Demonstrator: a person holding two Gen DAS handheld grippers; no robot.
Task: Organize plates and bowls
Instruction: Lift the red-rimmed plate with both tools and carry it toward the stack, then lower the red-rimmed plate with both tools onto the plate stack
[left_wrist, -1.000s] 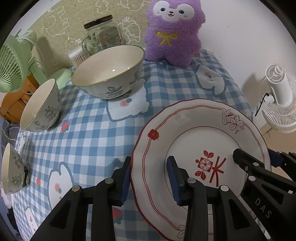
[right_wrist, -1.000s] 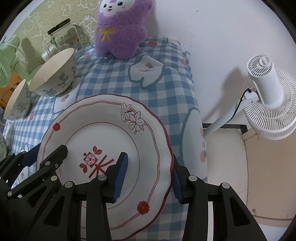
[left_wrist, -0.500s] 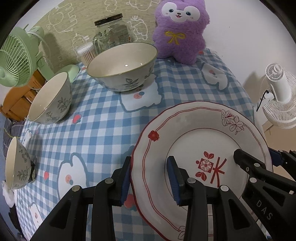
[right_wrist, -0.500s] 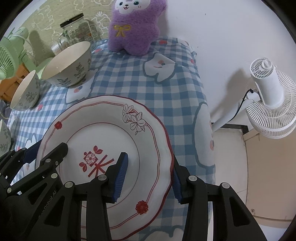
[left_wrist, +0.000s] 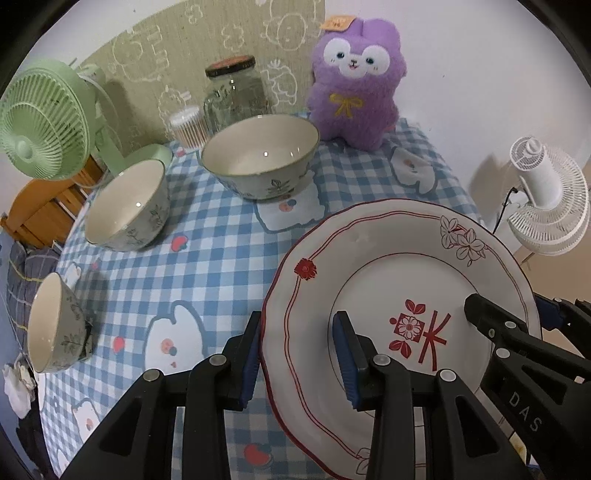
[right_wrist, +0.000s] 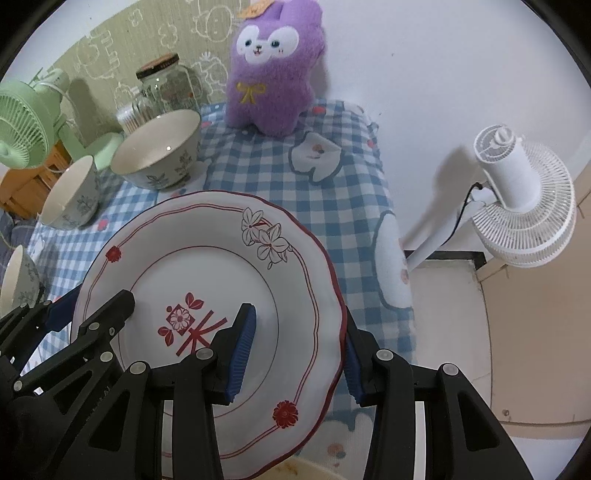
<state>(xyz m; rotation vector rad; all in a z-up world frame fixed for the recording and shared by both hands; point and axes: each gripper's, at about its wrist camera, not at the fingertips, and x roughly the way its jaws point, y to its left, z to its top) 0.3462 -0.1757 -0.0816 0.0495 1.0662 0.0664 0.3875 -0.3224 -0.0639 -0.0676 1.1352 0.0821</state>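
Observation:
A white plate with red trim and a red flower mark hangs above the blue checked table, tilted slightly. My left gripper is shut on its left rim, one pad on top and one beneath. My right gripper is shut on the opposite rim in the same way; the plate fills the lower left of that view. Each gripper shows in the other's view, the right gripper and the left gripper. Three leaf-patterned bowls stand on the cloth: large, medium, small.
A purple plush toy, a glass jar and a tub of cotton swabs line the back of the table. A green fan stands at the left. A white fan stands on the floor beyond the table's right edge.
Both grippers have risen and drawn back with the plate still held between them. The bowls and plush now look smaller and farther, and more of the wall shows.

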